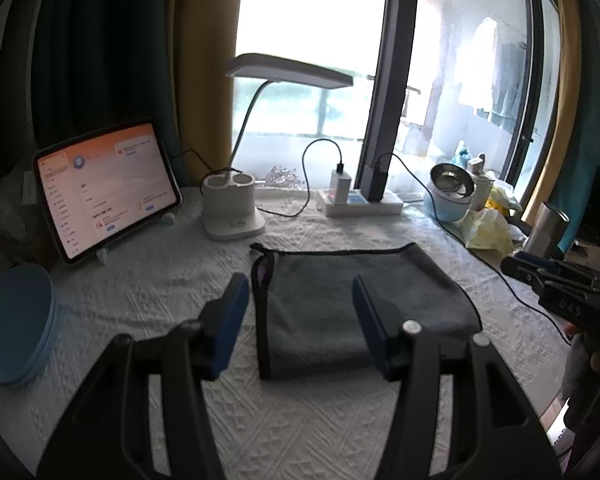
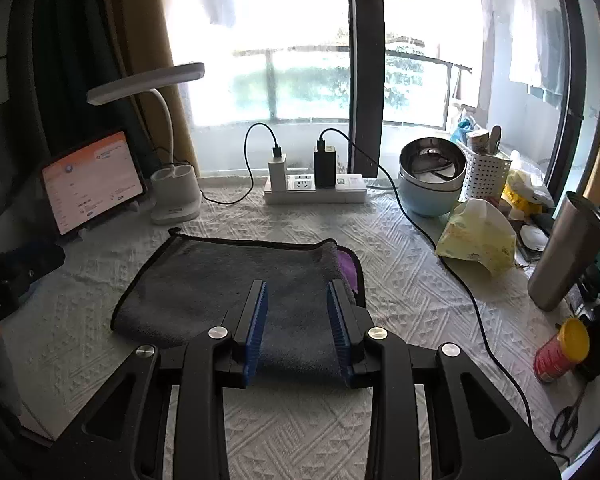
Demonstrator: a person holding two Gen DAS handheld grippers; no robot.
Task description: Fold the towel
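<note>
A grey towel (image 1: 356, 296) with black trim lies folded flat on the white quilted table cover; a purple inner side shows at its left edge. In the right wrist view the towel (image 2: 204, 280) shows purple at its right edge. My left gripper (image 1: 300, 292) is open and empty, above the towel's near left part. My right gripper (image 2: 298, 300) is open and empty, above the towel's near right part. The right gripper also shows at the right edge of the left wrist view (image 1: 548, 276).
A tablet (image 1: 108, 188) on a stand, a white lamp base (image 1: 232, 208), a power strip (image 1: 360, 200) with cables, a blue pot (image 2: 432, 184), a tissue pack (image 2: 476, 240), a steel tumbler (image 2: 564, 252), scissors (image 2: 568, 420) and a blue lid (image 1: 12, 320) ring the table.
</note>
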